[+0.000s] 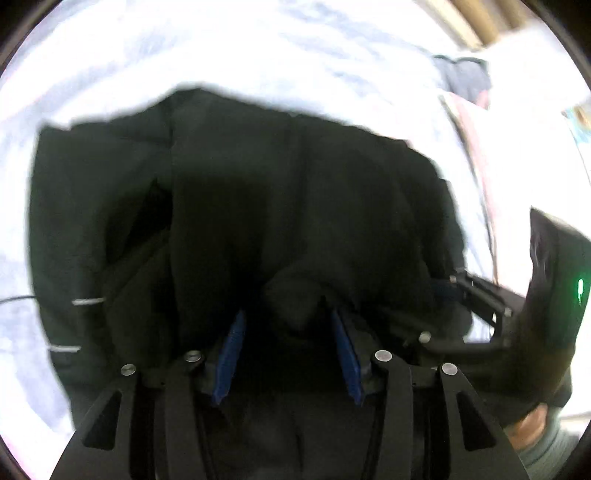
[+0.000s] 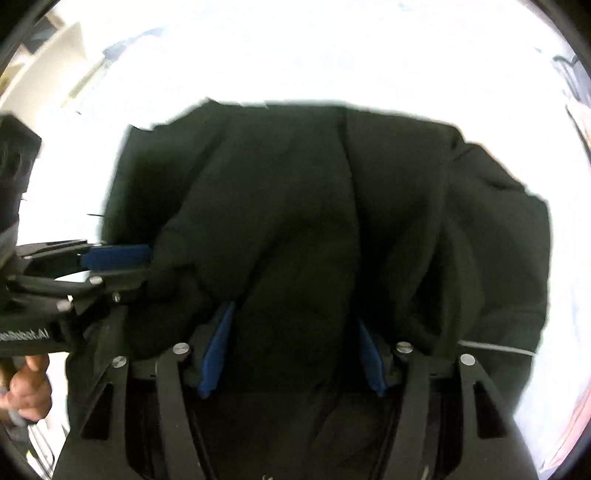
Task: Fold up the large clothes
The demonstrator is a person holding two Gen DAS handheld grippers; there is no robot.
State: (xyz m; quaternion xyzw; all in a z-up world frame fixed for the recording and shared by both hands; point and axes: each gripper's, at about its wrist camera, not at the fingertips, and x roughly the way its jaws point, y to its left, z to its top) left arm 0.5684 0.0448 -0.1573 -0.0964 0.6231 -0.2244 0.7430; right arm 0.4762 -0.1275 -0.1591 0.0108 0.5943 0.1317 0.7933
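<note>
Lying bunched across a pale, faintly blue-patterned bed sheet (image 1: 258,48), black jacket (image 1: 258,192), thick and puffy, folded over on itself with long creases running away from both cameras; thin reflective strips (image 1: 86,301) on its left edge in the left wrist view, one more strip (image 2: 498,347) low on its right side in the right wrist view. Reaching into the near hem, left gripper (image 1: 288,354), blue pads (image 1: 232,354) spread well apart, a rounded lump of the black cloth bulging between them and touching the right pad; whether the cloth is truly pinched, cannot tell. Seen again from the right wrist view at far left, left gripper (image 2: 110,258) lying sideways with one blue pad against the jacket's folded edge, bare fingers (image 2: 29,391) of the holding hand below it. Further right along the same hem, right gripper (image 2: 291,354), its blue pads (image 2: 218,347) likewise spread wide, dark fabric filling the gap between them and draping over the frame. In the left wrist view, right gripper (image 1: 476,299) at the right margin, tips hidden in the jacket, a green light (image 1: 580,290) glowing on its black body. Beyond the jacket, overexposed white bedding, a pinkish cloth (image 1: 476,147) at the right, a dark blue-grey item (image 1: 465,77) and wooden slats (image 1: 480,22) at the top right corner
</note>
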